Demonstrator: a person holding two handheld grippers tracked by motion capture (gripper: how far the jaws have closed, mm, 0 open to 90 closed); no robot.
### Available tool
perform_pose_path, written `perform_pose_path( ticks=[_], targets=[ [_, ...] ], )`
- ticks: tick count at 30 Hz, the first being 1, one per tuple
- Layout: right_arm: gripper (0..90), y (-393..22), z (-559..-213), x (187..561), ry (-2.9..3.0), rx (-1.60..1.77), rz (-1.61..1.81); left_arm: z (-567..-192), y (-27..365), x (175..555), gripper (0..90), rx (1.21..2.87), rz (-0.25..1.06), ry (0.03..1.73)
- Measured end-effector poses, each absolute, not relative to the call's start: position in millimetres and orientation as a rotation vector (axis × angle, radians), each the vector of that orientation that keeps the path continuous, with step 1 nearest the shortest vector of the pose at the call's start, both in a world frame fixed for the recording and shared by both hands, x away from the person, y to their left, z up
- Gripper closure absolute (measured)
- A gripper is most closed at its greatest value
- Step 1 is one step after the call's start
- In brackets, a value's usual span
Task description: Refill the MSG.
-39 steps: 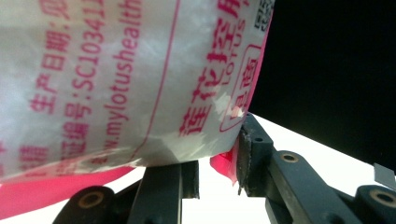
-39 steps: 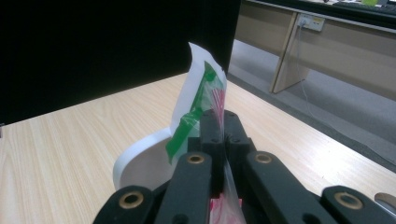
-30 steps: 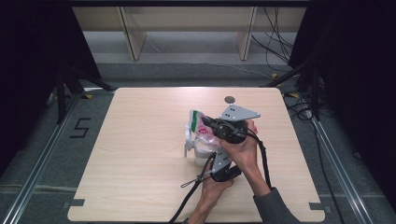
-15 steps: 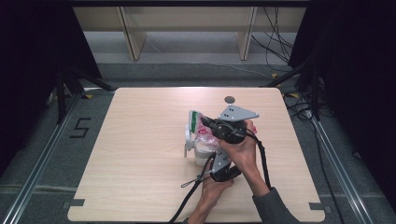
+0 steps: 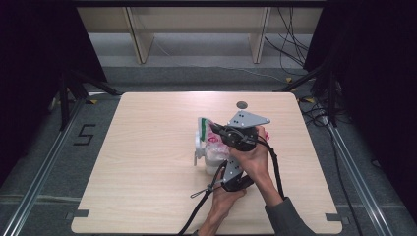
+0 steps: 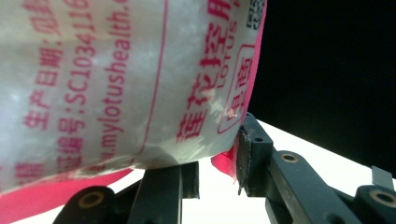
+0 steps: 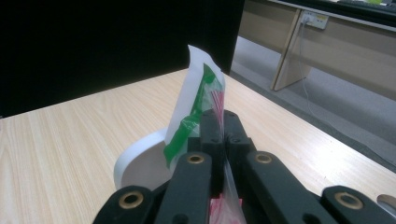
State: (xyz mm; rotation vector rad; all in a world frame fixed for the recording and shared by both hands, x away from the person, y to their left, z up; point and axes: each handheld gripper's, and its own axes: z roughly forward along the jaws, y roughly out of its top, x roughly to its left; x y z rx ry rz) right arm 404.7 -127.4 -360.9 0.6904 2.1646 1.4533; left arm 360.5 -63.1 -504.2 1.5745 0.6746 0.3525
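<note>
The bag point(image 5: 212, 142) (white plastic, pink print, green strip) sits right of centre on the tabletop point(image 5: 147, 162), beside a white bowl point(image 5: 199, 147); the right gripper point(image 5: 221, 132) has its jaws pressed together on the bag's top edge; the left gripper point(image 5: 223, 172), nearer, pinches the bag's lower part between half-spread jaws; a grey disc point(image 5: 241, 104) lies farther off.

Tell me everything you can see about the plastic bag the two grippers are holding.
The plastic bag is a soft, translucent white pouch printed with pink-red Chinese text, a web address and pink borders, with a green strip near its upright top edge. It looks full and a little crumpled. It stands over the wooden table, beside a white curved object. The right gripper pinches its thin top film; the left gripper clamps its lower pink edge.
</note>
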Motion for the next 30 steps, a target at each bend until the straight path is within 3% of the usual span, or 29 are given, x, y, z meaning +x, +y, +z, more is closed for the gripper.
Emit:
perform_pose_path(
  ticks=[30],
  targets=[
    [90.0,-130.0,-356.3,405.7,2.212,0.7,1.458,-503.1,-64.4,360.4,72.7,1.576,0.36,0.674]
  ],
)
